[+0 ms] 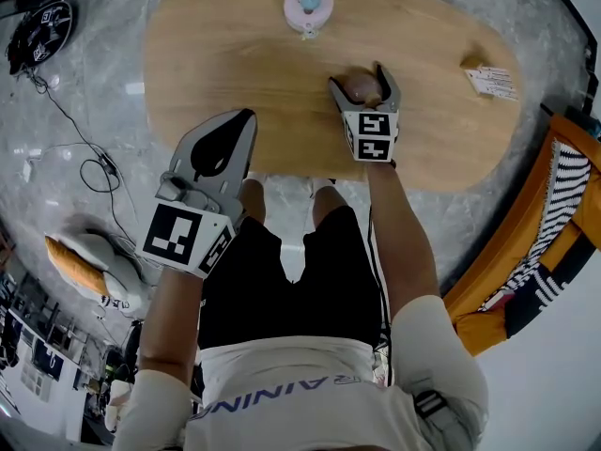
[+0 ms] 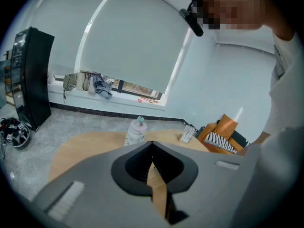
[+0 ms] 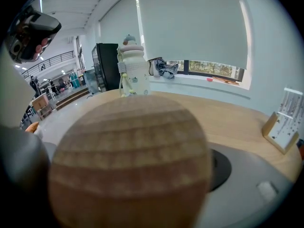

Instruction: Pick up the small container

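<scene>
While the small container [image 1: 361, 86] sits on the wooden table [image 1: 235, 64], near its near edge, not much stands in the way. A pink and white bottle [image 1: 308, 7] stands far back. A little card stand [image 1: 490, 81] is off to the right. The right gripper [image 1: 358, 75] has its jaws wide apart, one on each side of the container and very close to it. The left gripper [image 1: 246, 116] hangs at the near left edge, jaws together and empty. The container is round, brown and ribbed like a ball.
</scene>
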`<state>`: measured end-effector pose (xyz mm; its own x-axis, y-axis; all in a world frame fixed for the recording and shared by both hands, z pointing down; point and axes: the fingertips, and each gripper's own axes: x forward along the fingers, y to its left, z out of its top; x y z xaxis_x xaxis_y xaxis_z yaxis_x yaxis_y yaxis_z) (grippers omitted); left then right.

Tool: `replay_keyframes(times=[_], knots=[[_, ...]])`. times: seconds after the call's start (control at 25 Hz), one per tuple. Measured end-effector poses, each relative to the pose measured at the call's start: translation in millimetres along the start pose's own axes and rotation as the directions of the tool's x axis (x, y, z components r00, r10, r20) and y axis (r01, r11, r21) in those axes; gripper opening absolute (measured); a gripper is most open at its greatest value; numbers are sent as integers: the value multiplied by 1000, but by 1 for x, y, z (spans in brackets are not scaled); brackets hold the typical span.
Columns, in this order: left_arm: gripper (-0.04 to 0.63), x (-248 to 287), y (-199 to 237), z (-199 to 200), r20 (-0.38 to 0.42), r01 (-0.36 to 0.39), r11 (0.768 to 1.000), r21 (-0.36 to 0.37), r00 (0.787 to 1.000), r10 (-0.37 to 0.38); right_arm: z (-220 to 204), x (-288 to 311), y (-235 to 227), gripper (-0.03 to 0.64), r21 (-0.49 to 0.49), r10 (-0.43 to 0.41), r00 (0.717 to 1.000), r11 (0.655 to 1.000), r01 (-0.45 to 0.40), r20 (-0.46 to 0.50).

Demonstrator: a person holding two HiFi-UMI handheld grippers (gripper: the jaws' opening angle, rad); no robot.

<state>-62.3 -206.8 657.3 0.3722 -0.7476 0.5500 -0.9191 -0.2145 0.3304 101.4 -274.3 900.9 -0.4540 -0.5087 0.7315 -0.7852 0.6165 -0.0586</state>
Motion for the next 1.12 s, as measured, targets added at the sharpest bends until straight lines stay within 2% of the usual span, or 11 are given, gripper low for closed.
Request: replay_keyframes(times=[0.2,0.64,0.92,1.12], knots=[[3,-1,0,-4,-12,6,1000,4,1000,-6,-8,-9,-4,440,33,-34,999,999,34,5],[2,-3,0,-13,-31,9,1000,12,999,-8,-8,-11,0,430,7,-29,1000,1000,29,1],[3,-2,1,-7,-21,3,1000,15,1000,-3,16,-22,-1,431,13,-3,1000,1000,2,16],[2,-4,-7,9,7,13,1000,24,1000,-13,52,-49,-5,431,19,6,998,1000,-7,64]])
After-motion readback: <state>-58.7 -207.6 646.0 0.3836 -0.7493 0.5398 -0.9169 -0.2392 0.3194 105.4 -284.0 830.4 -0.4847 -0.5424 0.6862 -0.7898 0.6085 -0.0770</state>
